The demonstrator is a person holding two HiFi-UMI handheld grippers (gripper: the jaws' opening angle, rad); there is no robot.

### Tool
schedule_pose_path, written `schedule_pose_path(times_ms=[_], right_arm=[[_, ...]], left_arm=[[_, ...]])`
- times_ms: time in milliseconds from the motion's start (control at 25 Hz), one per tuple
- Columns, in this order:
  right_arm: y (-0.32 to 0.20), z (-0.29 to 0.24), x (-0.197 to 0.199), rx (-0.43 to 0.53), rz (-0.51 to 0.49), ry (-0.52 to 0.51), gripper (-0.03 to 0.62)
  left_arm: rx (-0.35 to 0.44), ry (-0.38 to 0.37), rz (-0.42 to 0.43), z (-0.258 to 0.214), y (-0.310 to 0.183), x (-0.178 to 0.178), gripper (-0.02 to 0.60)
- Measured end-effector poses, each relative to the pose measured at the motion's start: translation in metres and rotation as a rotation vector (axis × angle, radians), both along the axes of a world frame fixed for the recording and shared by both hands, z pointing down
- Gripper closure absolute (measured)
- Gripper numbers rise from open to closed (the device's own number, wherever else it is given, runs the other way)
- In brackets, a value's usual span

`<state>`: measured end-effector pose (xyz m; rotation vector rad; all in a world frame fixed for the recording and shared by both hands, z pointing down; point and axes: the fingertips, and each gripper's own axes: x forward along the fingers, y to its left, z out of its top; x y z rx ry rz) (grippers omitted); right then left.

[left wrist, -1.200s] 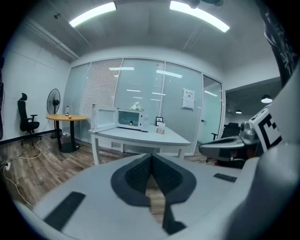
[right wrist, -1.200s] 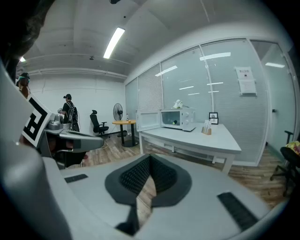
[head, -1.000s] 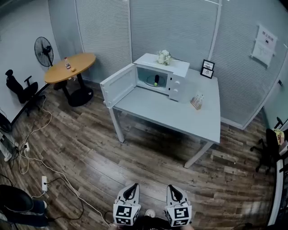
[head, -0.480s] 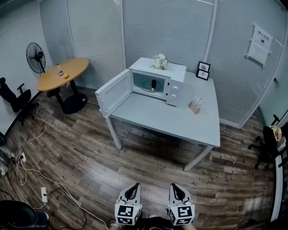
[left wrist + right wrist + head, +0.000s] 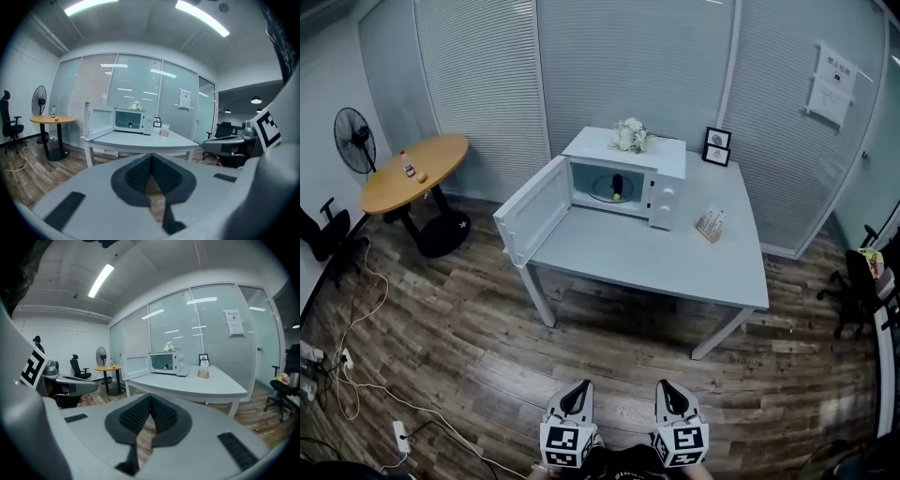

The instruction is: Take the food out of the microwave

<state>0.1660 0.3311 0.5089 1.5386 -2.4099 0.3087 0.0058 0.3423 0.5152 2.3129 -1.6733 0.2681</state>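
Table: microwave open, food inside, far from left gripper, right gripper; both closed, empty.

The left gripper and right gripper are pale grey shells with dark tips, each bearing a white cube printed with black square markers. Their pads are black and ribbed. Dark clothing shows between them.
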Motion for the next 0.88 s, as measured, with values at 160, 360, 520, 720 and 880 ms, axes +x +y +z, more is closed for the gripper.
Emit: schedule_pose_path(times_ms=[160, 360, 520, 720, 880], right_arm=[[-0.014, -0.003, -0.008, 0.004, 0.024, 0.001, 0.589], [-0.028, 0.003, -0.007, -0.009, 0.043, 0.007, 0.589], [-0.05, 0.008, -0.009, -0.016, 0.023, 0.009, 0.589], [-0.095, 0.013, -0.014, -0.025, -0.029, 0.011, 0.589], [-0.138, 0.007, -0.022, -0.016, -0.073, 0.003, 0.589]], left_arm=[[-0.004, 0.005, 0.018, 0.0, -0.017, -0.011, 0.574], [-0.013, 0.0, 0.041, 0.004, -0.029, -0.014, 0.574], [-0.03, 0.032, -0.013, 0.009, -0.048, -0.024, 0.574], [-0.038, 0.02, -0.067, 0.012, -0.082, -0.034, 0.574], [-0.041, 0.022, -0.099, 0.009, -0.115, -0.033, 0.574]])
